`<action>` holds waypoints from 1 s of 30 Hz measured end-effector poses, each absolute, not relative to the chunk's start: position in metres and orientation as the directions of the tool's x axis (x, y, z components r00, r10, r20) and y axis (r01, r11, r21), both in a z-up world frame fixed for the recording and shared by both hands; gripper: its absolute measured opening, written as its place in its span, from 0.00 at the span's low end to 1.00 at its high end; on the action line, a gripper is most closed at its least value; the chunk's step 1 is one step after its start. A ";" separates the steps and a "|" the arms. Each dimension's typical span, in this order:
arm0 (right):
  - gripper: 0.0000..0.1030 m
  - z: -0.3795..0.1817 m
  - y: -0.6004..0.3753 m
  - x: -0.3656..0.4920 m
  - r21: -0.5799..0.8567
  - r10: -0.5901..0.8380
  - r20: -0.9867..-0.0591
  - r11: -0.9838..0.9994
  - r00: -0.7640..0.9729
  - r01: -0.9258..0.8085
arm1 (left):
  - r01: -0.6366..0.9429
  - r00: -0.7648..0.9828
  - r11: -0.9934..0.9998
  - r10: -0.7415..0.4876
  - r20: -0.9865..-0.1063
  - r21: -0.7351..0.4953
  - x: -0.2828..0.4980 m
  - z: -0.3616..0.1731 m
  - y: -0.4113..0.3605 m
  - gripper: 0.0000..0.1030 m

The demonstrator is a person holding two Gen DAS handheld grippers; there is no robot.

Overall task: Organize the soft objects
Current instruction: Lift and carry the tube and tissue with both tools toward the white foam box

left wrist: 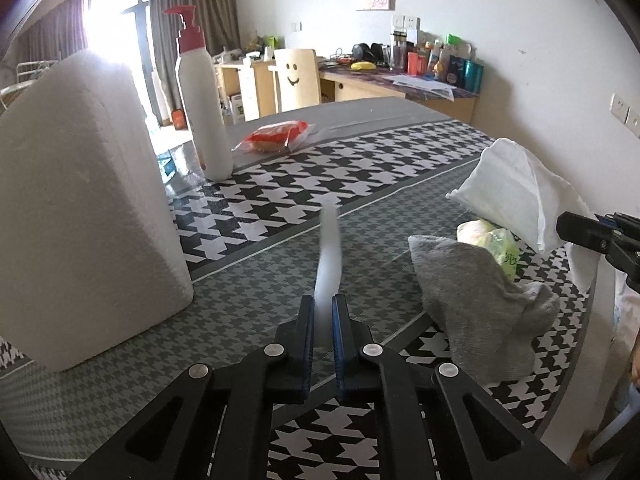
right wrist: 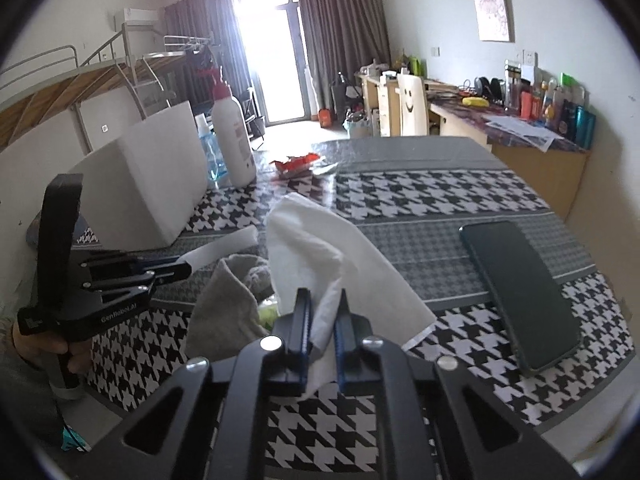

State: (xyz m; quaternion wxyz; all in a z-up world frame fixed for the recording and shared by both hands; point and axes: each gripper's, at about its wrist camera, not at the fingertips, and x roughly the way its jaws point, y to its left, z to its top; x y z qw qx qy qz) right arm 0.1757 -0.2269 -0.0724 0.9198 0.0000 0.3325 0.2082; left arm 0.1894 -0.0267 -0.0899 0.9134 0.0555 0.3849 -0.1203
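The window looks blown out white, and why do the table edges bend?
Both views: daylight overexposes the window, leaving it featureless. The fisheye lenses curve the table and walls; black corners frame each picture. Left wrist view: the held white strip looks blurred.

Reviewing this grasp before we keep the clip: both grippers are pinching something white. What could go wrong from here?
1. The right gripper pinches only a fold of the tissue; thin paper could tear or slip if pulled.
2. The tissue drapes over the grey sock; lifting may drag the sock along.
3. The left gripper holds a thin white strip near the foam block; a swing could bump the block.
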 end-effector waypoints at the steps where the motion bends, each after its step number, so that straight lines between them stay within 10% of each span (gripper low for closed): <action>1: 0.13 -0.071 -0.228 0.174 0.136 0.380 -0.608 0.915 0.697 -0.380 | 0.263 0.679 0.965 -0.181 -0.711 0.006 0.188 -0.088 -0.026 0.09; 30: 0.13 -0.035 -0.216 0.158 0.102 0.379 -0.513 0.918 0.771 -0.383 | 0.249 0.790 0.969 -0.200 -0.580 0.005 0.137 -0.037 -0.017 0.09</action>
